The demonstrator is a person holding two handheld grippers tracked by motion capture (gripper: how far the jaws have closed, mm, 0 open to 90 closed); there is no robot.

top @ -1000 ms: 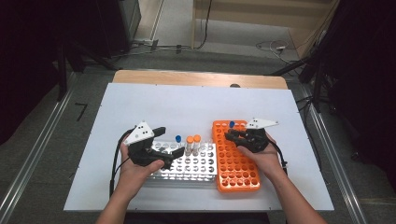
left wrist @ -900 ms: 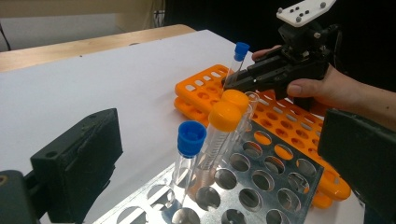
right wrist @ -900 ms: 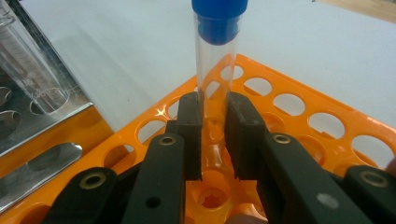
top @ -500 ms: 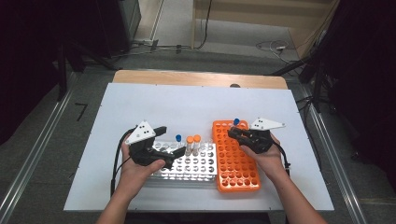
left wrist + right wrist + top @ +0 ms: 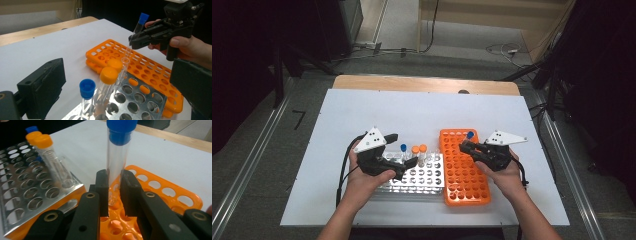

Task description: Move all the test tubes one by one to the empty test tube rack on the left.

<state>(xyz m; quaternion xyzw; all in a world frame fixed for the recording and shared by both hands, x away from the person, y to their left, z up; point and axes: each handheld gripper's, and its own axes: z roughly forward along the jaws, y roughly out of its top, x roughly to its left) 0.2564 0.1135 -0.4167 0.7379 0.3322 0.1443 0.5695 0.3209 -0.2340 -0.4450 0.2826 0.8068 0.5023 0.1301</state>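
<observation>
My right gripper (image 5: 114, 180) is shut on a clear tube with a blue cap (image 5: 119, 150), holding it upright just above the orange rack (image 5: 160, 186). From above, that right gripper (image 5: 468, 145) hovers over the far left part of the orange rack (image 5: 464, 182), the tube's blue cap (image 5: 470, 134) on top. My left gripper (image 5: 401, 151) stands open by the far end of the metal rack (image 5: 422, 179). That rack holds a blue-capped tube (image 5: 86, 100), two orange-capped tubes (image 5: 108, 82) and an uncapped clear tube (image 5: 124, 65), which stand between the wide left jaws.
The two racks lie side by side near the front of the white table (image 5: 422, 110). A wooden edge (image 5: 422, 84) runs along the far side. Both hands and forearms come in from the bottom, and cables trail from the grippers.
My right gripper has risen a little and shifted to the right over the orange rack, carrying the blue-capped tube. The left gripper has stayed put.
</observation>
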